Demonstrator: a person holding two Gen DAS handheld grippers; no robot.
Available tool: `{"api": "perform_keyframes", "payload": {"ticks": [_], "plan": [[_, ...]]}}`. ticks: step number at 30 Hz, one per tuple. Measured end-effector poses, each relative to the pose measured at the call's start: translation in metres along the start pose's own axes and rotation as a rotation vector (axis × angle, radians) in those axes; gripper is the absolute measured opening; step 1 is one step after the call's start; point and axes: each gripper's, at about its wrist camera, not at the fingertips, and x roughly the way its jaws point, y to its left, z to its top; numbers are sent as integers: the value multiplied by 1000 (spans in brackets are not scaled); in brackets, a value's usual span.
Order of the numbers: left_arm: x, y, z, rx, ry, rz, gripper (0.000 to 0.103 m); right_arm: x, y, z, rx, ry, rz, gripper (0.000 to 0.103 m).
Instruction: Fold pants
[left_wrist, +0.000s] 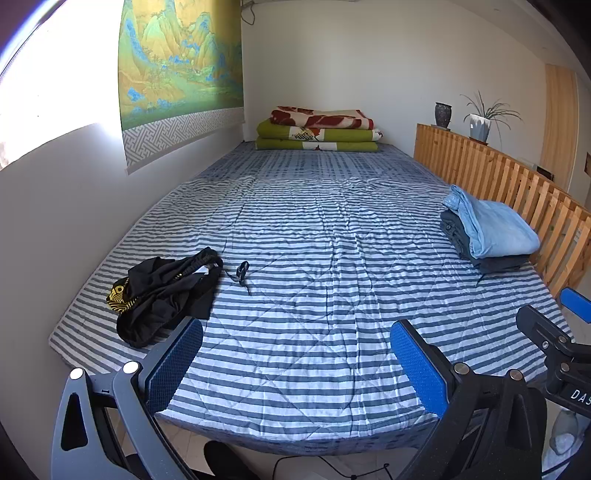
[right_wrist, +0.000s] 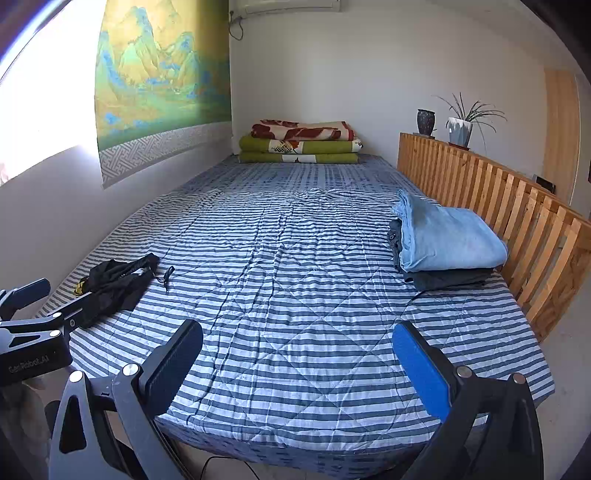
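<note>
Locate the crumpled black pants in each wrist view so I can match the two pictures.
Left wrist: black pants lie low on the left, on the striped bed, just beyond the left gripper.
Right wrist: black pants sit at mid-left, farther off, behind the other gripper's body.
Shared landmark: folded light blue pants stacked by the wooden rail, on the right in both.

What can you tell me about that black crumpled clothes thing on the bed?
The black pants lie unfolded in a crumpled heap near the left edge of the striped quilt, close to the wall. The fabric looks thin and soft. A yellow-and-black patterned patch shows at one end, and the waistband bunches at the far end. A thin dark drawstring trails onto the quilt beside them. Nothing else touches them; both grippers are apart from them.
</note>
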Motion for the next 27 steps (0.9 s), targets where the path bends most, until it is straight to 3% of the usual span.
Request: {"api": "perform_keyframes", "payload": {"ticks": [27], "plan": [[22, -1, 3, 7, 24, -9, 103, 20, 0, -2, 10, 35, 0, 101]]}}
